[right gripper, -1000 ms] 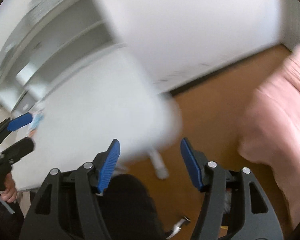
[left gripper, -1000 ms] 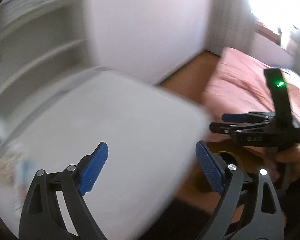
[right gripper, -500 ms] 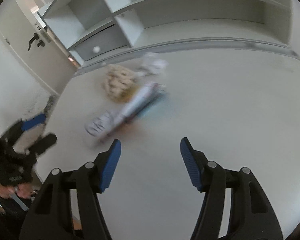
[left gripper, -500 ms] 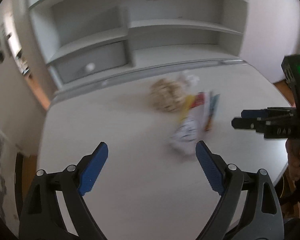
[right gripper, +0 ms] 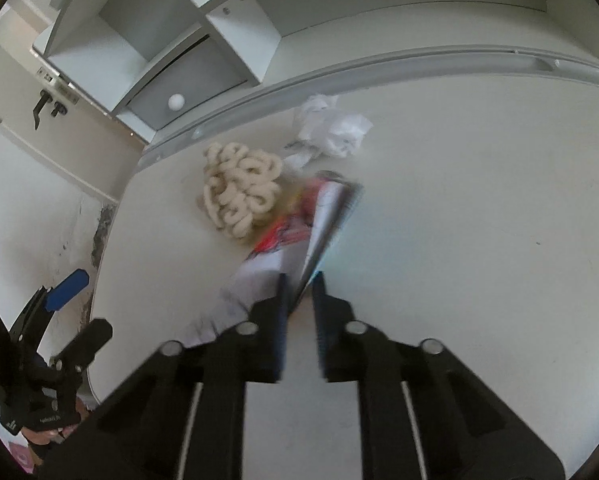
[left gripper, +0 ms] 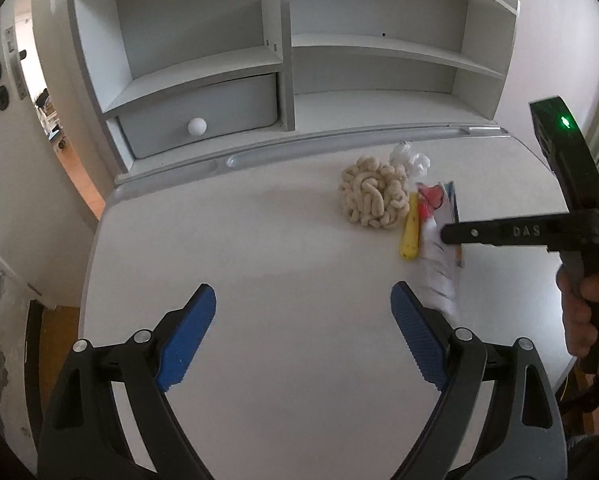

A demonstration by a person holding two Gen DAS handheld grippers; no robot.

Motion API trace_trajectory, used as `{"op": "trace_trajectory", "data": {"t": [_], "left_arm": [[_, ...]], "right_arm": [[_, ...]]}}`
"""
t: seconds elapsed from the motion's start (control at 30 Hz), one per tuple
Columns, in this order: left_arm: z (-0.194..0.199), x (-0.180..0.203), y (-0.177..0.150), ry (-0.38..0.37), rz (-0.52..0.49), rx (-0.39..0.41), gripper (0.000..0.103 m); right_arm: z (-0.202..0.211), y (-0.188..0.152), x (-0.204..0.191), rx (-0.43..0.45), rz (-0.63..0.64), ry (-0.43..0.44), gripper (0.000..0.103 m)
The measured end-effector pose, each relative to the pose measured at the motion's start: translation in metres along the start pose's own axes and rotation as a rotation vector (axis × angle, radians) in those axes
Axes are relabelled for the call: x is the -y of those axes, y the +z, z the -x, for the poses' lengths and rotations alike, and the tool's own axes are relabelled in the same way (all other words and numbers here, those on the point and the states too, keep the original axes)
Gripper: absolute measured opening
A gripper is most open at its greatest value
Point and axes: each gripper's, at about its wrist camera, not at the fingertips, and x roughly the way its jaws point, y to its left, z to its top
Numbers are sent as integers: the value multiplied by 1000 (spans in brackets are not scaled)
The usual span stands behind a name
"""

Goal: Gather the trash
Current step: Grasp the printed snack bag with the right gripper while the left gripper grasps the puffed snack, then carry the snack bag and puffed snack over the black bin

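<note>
my left pads (left gripper: pixel 187 336): ridged blue on black arms;
my right gripper (right gripper: pixel 299 300): black, green light on its body;
desk top (left gripper: pixel 279 248): plain off-white;
woolly bundle (left gripper: pixel 373 196): cream;
crumpled paper (right gripper: pixel 331 126): white;
wrapper (right gripper: pixel 299 232): white, red print;
yellow piece (left gripper: pixel 410 232): yellow;
drawer (left gripper: pixel 199 108): grey, white knob

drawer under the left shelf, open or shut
Shut: the drawer front sits about flush with the shelf edge above it, no gap showing.

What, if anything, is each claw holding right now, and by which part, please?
The right claw has just closed on the near edge of the folded paper wrapper. The left claw is open and empty.
</note>
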Motion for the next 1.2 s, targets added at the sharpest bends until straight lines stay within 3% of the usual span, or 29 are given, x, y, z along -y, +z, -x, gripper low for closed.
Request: {"op": "trace_trajectory", "data": {"t": [0.37, 0.6, 0.67, 0.7, 0.8, 1.0, 1.2], "left_arm": [[-58, 36, 51, -86, -75, -26, 87], [-102, 60, 71, -70, -101, -82, 85], [-110, 58, 72, -81, -77, -100, 67], [-111, 56, 72, -89, -67, -112, 48], [-105, 56, 71, -89, -51, -109, 31], [-61, 66, 70, -20, -56, -37, 30], [-26, 124, 67, -95, -109, 10, 30]], "right_arm": [[69, -14, 30, 81, 36, -36, 4], [87, -20, 54, 94, 6, -44, 4], [90, -21, 56, 96, 9, -42, 4], [92, -22, 58, 99, 10, -39, 4], [100, -24, 63, 113, 15, -40, 4], [126, -35, 85, 154, -7, -45, 4], [171, -61, 128, 213, -54, -103, 4]]}}
